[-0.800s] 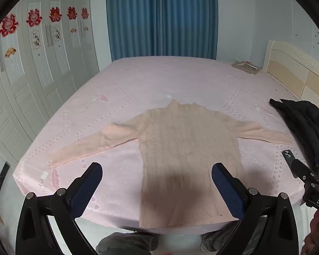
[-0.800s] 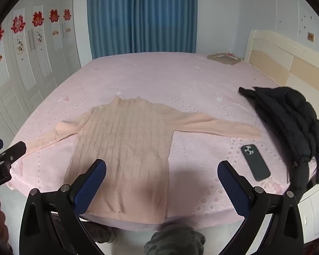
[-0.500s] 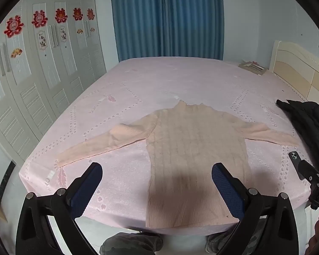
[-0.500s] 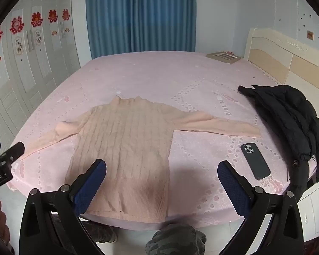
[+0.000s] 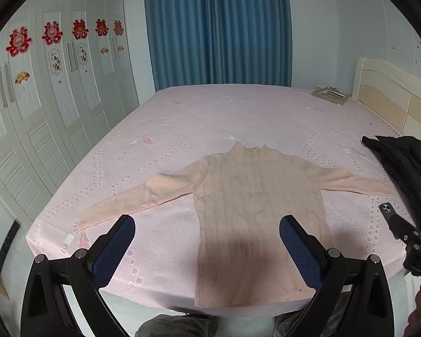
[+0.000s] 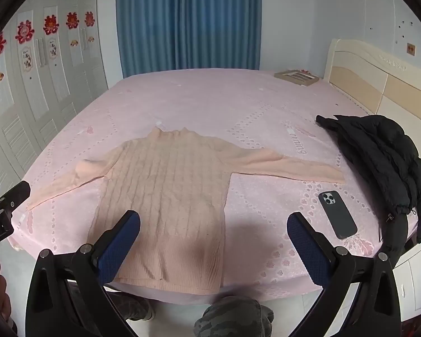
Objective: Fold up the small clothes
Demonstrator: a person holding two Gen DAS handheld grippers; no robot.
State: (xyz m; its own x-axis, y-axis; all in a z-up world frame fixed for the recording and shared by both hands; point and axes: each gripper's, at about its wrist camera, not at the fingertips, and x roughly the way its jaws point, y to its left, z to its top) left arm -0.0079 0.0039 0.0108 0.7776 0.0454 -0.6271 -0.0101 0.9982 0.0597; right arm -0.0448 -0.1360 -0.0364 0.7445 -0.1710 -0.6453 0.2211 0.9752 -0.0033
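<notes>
Near the bed's front edge lies a peach ribbed sweater (image 5: 255, 213), spread flat with its collar pointing toward the blue curtains (image 5: 219, 28) and both sleeves stretched out to the sides; its hem sits right at the edge of the pink bedspread (image 5: 210, 118). Both tongs hang above the foot of the bed, clear of the fabric: the left tongs (image 5: 207, 250) are spread wide with nothing between them, and the right tongs (image 6: 213, 247) are likewise spread and empty. Just beside the right sleeve's cuff, a dark phone (image 6: 337, 214) lies face down. A black jacket (image 6: 379, 163) is heaped farther right, near the cream headboard (image 6: 379, 84). White wardrobe doors (image 5: 56, 98) with red paper decorations line the left wall.
</notes>
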